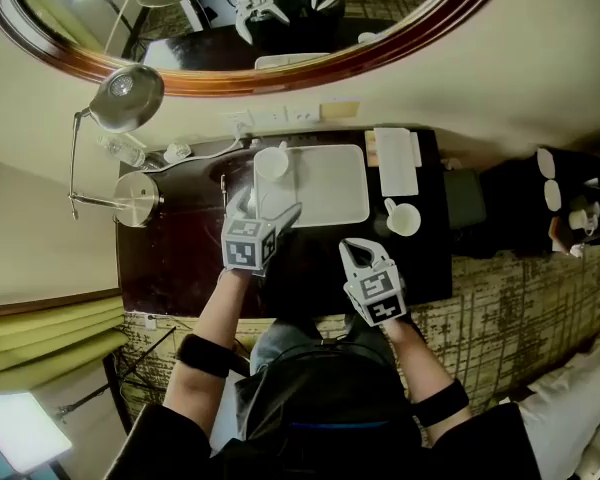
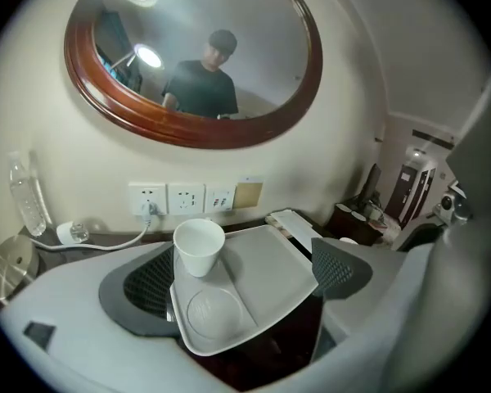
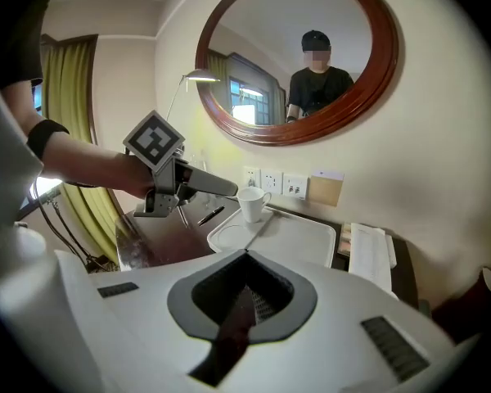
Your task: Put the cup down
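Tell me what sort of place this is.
Most likely a hotel room: an oval wood-framed mirror hangs over a dark desk, a white cup stands on a serving tray, and the patterned carpet and desk lamp fit that too.

1. Left gripper (image 1: pixel 265 206): held farther out than the right, pointing away from the person and tilted downward; jaws wide apart, pads pressing on nothing.
2. Left marker cube (image 1: pixel 248 245): mounted behind the jaws, at the hand end.
3. Left forearm (image 1: pixel 215 308): bare, stretched forward; left band (image 1: pixel 202 355), dark, wraps it near the elbow.
4. Right gripper (image 1: pixel 354 247): nearer the body, well apart to the right of the left one, also tilted downward; jaws together.
5. Right marker cube (image 1: pixel 375 296): directly behind the closed jaws.
6. Right forearm (image 1: pixel 420 358): bare, drawn closer in; right band (image 1: pixel 440 403), dark, wraps it near the elbow.
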